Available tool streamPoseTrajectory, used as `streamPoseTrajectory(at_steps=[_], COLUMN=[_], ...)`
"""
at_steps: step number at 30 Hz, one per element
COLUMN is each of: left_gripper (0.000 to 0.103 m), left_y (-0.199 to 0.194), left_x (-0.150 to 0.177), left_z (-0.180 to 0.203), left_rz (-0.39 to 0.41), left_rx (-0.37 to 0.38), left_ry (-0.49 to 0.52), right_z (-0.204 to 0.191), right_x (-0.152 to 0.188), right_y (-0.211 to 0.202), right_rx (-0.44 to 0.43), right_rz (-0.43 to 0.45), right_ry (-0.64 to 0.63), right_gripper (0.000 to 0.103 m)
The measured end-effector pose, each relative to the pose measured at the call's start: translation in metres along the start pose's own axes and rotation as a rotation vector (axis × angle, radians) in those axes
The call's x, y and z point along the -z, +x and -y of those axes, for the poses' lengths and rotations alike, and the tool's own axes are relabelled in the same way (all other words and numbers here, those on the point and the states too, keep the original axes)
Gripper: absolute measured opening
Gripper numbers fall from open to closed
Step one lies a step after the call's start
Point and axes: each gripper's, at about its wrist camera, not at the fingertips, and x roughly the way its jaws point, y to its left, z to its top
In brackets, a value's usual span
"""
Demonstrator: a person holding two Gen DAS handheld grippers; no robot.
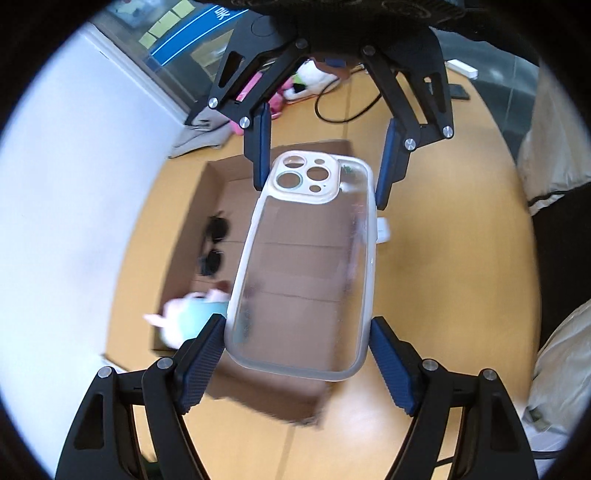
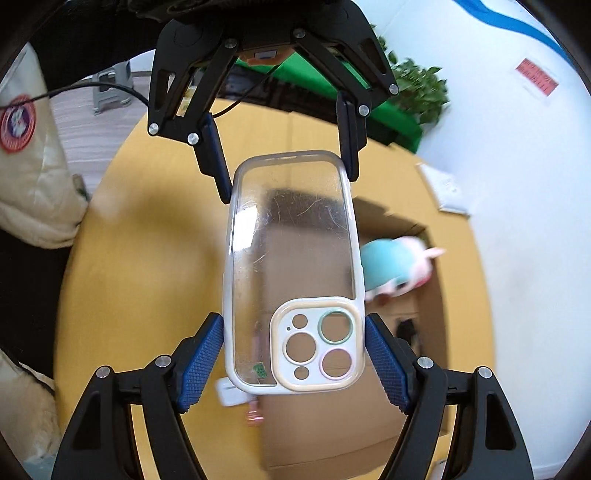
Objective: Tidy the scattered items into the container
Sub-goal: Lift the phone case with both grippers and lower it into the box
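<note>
My left tool point(image 1: 297, 354) and right tool point(image 2: 294, 354) each clamped one end of the clear phone case point(image 1: 306, 258), held above the cardboard box point(image 1: 192, 206) containing sunglasses point(image 1: 214, 245) and a plush toy point(image 2: 399, 269).

An office-like room: a yellow wooden worktop point(image 1: 424, 280) beside a white wall point(image 2: 517, 166), a glass partition with sticky notes point(image 1: 173, 16) upper left, a potted plant point(image 2: 417, 85) upper right.
</note>
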Motion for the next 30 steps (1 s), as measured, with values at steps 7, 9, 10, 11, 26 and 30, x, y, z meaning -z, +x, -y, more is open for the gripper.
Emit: streamPoseTrajectory(at_steps=[7,9,10,11,26,30], left_gripper=[0.078,0.078,0.078,0.078,0.078,0.078], left_y=[0.032,0.047,0.056,0.065,0.186,0.203], left_x=[0.003,0.009,0.013,0.016,0.065,0.074], left_z=[-0.04,-0.046,-0.05,-0.054,-0.066,-0.063], left_rz=[-0.034,-0.039,-0.04,-0.043,-0.148,-0.183], left_rx=[0.035,0.06,0.074,0.086,0.291,0.316], left_ry=[0.011,0.006,-0.001,-0.007,-0.067,-0.067], right_z=[0.028,0.035,0.039,0.042,0.073,0.07], right_x=[0.004,0.007,0.008,0.01,0.042,0.042], right_y=[0.016,0.032,0.038,0.047,0.163,0.178], right_rx=[-0.032,-0.059,-0.069,-0.08,-0.282,-0.302], right_rz=[-0.006,-0.008,-0.011,-0.016,-0.032,-0.03], right_ry=[0.015,0.025,0.029,0.033,0.124,0.129], right_gripper=[0.081,0.081,0.081,0.081,0.081,0.081])
